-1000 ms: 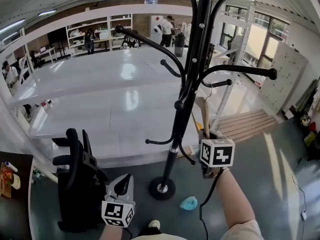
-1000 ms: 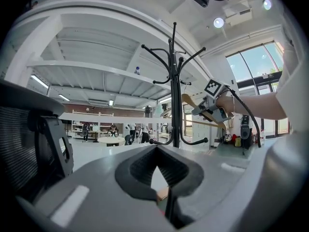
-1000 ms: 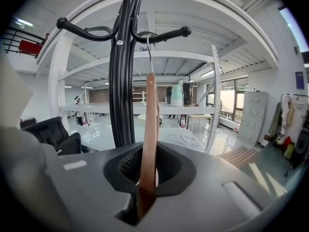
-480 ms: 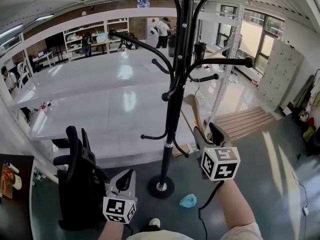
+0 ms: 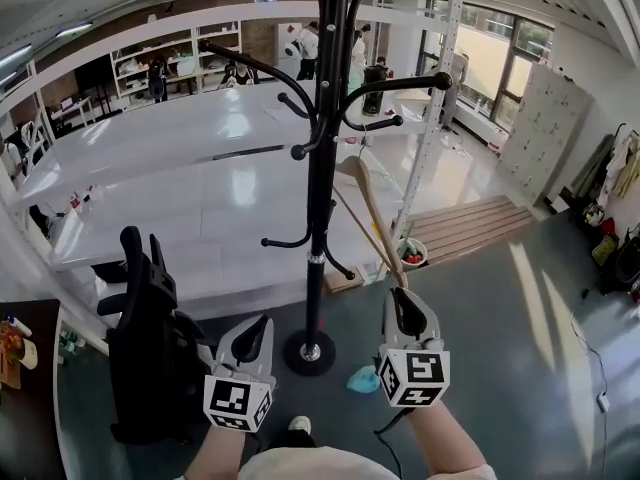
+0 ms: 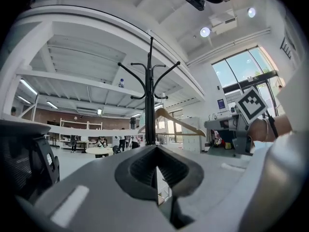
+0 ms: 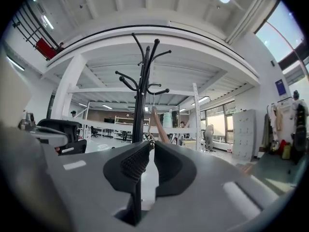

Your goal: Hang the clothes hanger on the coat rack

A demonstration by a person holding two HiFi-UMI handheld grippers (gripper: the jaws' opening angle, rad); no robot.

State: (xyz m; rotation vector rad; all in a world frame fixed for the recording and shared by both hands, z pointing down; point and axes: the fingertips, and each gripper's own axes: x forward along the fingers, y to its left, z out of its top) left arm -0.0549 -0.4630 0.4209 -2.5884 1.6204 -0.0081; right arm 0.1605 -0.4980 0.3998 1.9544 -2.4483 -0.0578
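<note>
In the head view, just right of the black metal coat rack (image 5: 320, 168), the pale wooden clothes hanger (image 5: 373, 218) slants steeply. Its hook is up at one of the rack's short side arms, and its long axis runs down and toward you, ending right at the tips of your right gripper (image 5: 402, 303). That is the relation to mind: the hanger lies up and ahead of that gripper, along the line of its jaws, so any pull goes straight up the wood to the hook. Your left gripper (image 5: 252, 336) sits low on the other side of the pole, well apart from the hanger, so the right is by far the nearer hand.

In the left gripper view, its jaws are drawn together at the tips with nothing between them. The hanger shows beyond, beside the pole, its right end meeting the right gripper.

In the right gripper view, the jaws are pinched to a narrow slit and the hanger's end sits at their tips, so I judge it is clamped there. Whether the hook is fully seated over the arm is too small to tell; check that before you let go.
</note>
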